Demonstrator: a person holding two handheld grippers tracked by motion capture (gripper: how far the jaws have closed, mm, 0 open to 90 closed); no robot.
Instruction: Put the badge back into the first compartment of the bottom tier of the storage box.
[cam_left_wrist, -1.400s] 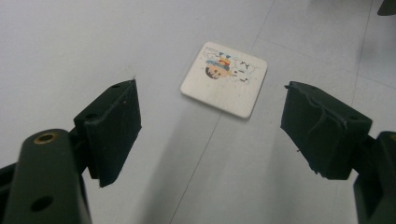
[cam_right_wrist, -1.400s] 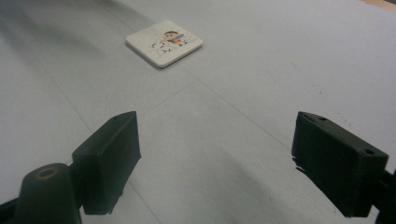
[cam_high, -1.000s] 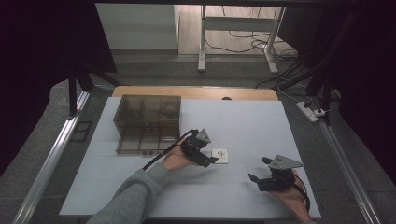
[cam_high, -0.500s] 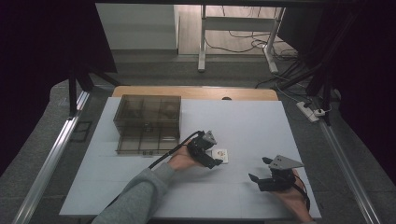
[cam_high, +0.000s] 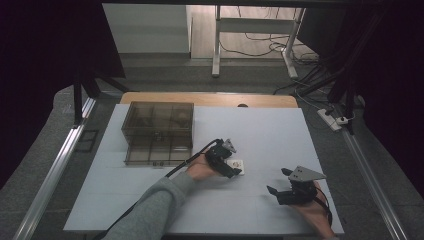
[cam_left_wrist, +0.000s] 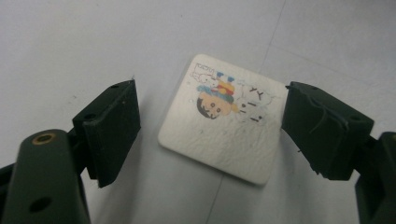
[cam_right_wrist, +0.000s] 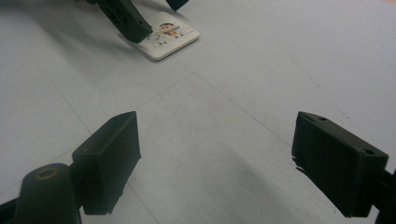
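One table (cam_high: 310, 145) is carrying everything. One small white square tile (cam_left_wrist: 223, 117) with a cartoon print is lying on it. One smoky, see-through compartment box (cam_high: 157, 131) is sitting toward the far left. Two grippers are showing: the left gripper (cam_high: 234, 167) and the right gripper (cam_high: 278, 181), each spreading two black jaws. One power strip (cam_high: 334, 119) is lying on the floor.

A pale white-grey sheet covers the desk (cam_high: 280, 125), leaving a strip of wooden edge (cam_high: 210, 98) showing along its far side in a dimly lit room. Beyond it, grey floor (cam_high: 165, 70) gives way to a brighter patch where the white legs of another table (cam_high: 217, 45) stand among loose black cables (cam_high: 250, 47). Metal rails (cam_high: 55, 170) flank the desk on both sides, a white power strip (cam_high: 334, 120) lies on the floor at right, and dark drapes (cam_high: 45, 55) close in from both edges.
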